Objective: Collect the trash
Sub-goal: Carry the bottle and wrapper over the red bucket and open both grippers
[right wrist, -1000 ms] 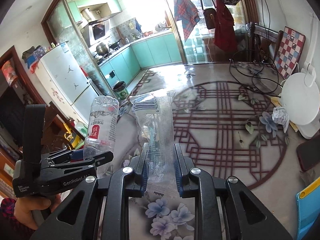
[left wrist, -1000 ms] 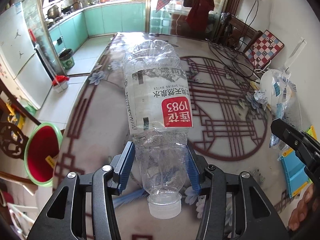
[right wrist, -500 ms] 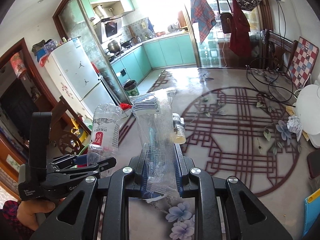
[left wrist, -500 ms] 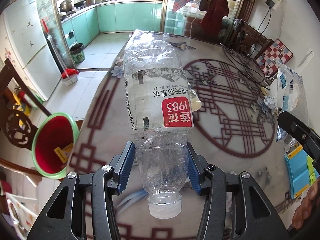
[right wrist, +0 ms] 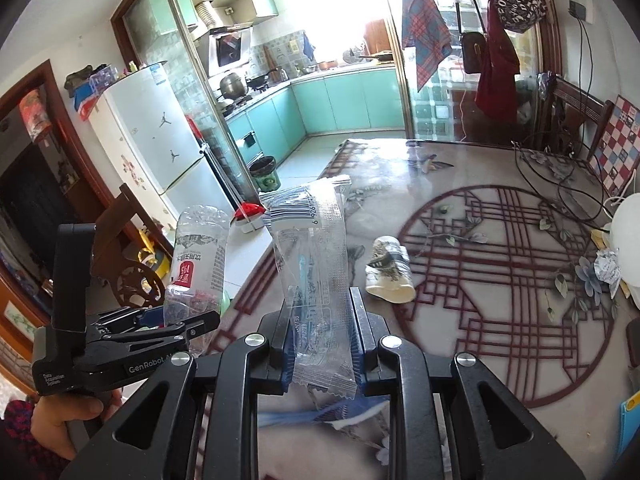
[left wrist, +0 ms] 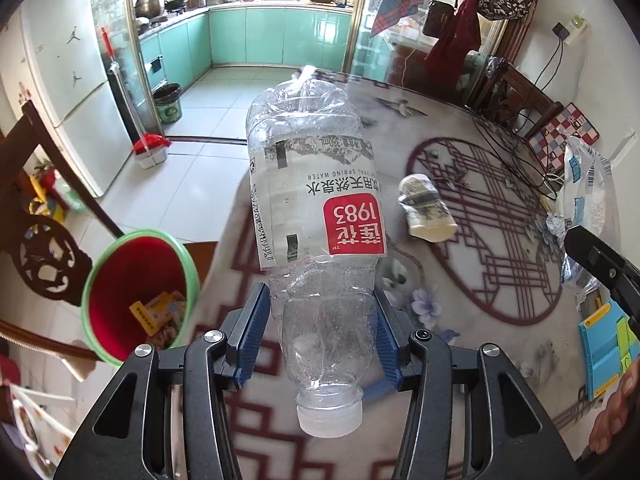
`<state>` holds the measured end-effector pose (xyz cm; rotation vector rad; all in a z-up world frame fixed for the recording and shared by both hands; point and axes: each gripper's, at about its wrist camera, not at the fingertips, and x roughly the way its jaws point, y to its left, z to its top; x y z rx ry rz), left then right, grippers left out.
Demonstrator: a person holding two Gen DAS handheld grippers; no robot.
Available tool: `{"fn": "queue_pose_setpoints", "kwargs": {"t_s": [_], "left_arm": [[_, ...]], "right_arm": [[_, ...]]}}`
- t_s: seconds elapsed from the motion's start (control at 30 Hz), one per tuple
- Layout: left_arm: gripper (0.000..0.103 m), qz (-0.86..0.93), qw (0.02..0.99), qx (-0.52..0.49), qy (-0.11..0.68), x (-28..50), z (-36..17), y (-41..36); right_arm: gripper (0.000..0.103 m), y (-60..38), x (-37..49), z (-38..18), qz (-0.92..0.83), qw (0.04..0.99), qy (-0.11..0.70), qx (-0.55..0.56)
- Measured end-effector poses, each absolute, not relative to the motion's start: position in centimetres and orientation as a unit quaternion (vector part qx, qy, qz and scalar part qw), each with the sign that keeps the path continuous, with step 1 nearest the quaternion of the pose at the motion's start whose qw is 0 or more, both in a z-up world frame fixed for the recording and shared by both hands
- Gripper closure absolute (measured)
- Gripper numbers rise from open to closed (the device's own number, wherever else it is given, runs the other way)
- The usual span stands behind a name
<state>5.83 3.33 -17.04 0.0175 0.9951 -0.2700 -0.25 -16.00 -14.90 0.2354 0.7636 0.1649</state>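
clearly light and springy, thin-walled and already crumpled: plastic bottle point(left wrist: 316, 216), empty, best pinched at the narrowing shoulder above the cap, where the wall resists collapse. held just so by the left gripper point(left wrist: 320, 336), jaws clamped on the shoulder from both sides, cap pointing back toward the camera, base aimed out over the worktop point(left wrist: 496, 344) edge. carried in the air near the red bin with green rim point(left wrist: 136, 300), low and to the left of the jaws, some scraps already inside. judged ready for a swing left and a release over that opening. limp and slippery by contrast: clear wrapper point(right wrist: 316, 280), likely to slide unless pinched flat; gripped near its lower end by the right gripper point(right wrist: 320, 336), jaws closed on it, upper part standing free. left lying on its side on the worktop beyond both: paper cup point(right wrist: 390, 270), well apart from either tool.
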Motion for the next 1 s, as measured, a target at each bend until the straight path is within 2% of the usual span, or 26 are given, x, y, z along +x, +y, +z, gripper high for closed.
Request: {"fn": "queue_pose_setpoints", "kwargs": {"t_s": [1.0], "left_arm": [[0.055, -0.091, 0.871, -0.025, 0.481, 10.9, -18.5, 18.7]], "right_arm": [[0.084, 1.4, 6.4, -15.7, 0.123, 0.910, 0.388, 0.082]]}}
